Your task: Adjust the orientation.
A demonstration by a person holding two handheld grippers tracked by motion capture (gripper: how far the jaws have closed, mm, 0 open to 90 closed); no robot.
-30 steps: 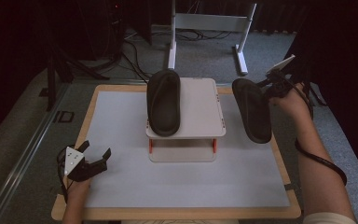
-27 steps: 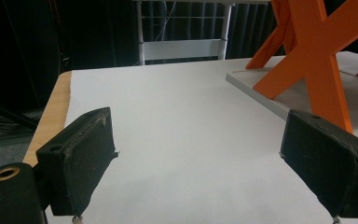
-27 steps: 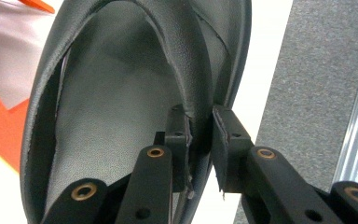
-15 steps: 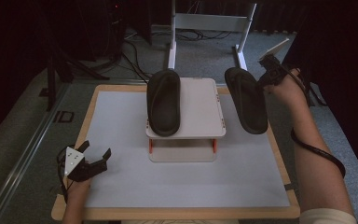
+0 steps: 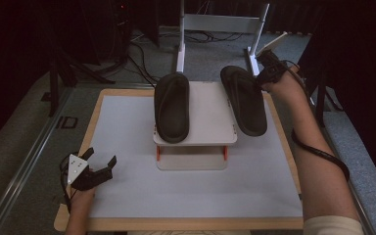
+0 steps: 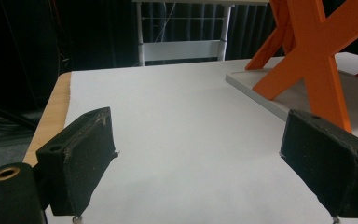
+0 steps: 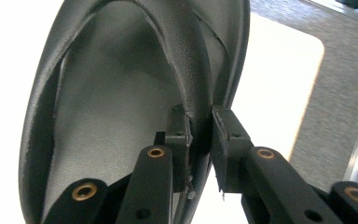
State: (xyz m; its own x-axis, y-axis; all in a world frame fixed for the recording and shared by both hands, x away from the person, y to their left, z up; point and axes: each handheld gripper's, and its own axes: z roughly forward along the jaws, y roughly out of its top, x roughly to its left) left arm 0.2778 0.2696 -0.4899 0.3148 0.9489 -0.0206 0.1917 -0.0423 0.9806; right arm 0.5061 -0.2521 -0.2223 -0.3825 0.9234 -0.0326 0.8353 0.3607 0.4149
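**Black sandal pinched in my right tongs at the far right of the stand**

Black and rubbery, one sandal lies flat on the left half of the white raised stand, its length running away from me. The second sandal hangs at the stand's right edge, its inner side over the platform and its outer side out past the rim. My right tongs hold it at the far end; in the right gripper view the two jaws are pressed onto the strap, one pad on each face of it, with the grey footbed spreading to the left.

My left tongs sit near the front left corner of the white-covered surface, well apart from the stand. Their jaws are spread wide with nothing between them, just white sheet below. In the left gripper view the stand's orange crossed legs rise at the right.
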